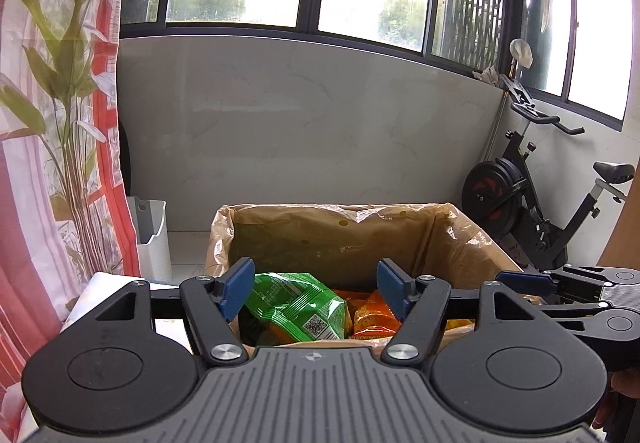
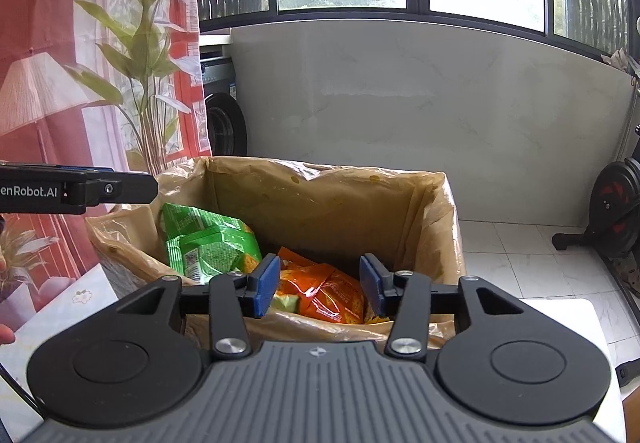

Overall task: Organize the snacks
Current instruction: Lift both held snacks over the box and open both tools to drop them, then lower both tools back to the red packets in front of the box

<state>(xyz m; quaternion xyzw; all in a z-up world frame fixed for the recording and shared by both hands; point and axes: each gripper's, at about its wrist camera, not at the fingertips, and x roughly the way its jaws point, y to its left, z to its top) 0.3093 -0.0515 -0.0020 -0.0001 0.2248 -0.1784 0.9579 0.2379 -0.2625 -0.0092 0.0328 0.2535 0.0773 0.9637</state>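
We are holding both tongs apart and empty, left gripper (image 1: 316,289) and right gripper (image 2: 319,285) hovering near the lined box (image 2: 450,227), green packet (image 2: 208,243) left, orange packet (image 2: 332,293) right, "enRobot.AI" showing.

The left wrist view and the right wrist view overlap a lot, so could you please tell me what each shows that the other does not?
Only the left wrist view shows the white bin and the exercise bike's saddle. Only the right wrist view shows the washing machine. Both show the lined box holding the green snack bag and orange packets, with both grippers open.

Lined box (image 2: 424,203) open on top, snack packets (image 2: 208,243) low inside, curtain (image 2: 100,83) close left
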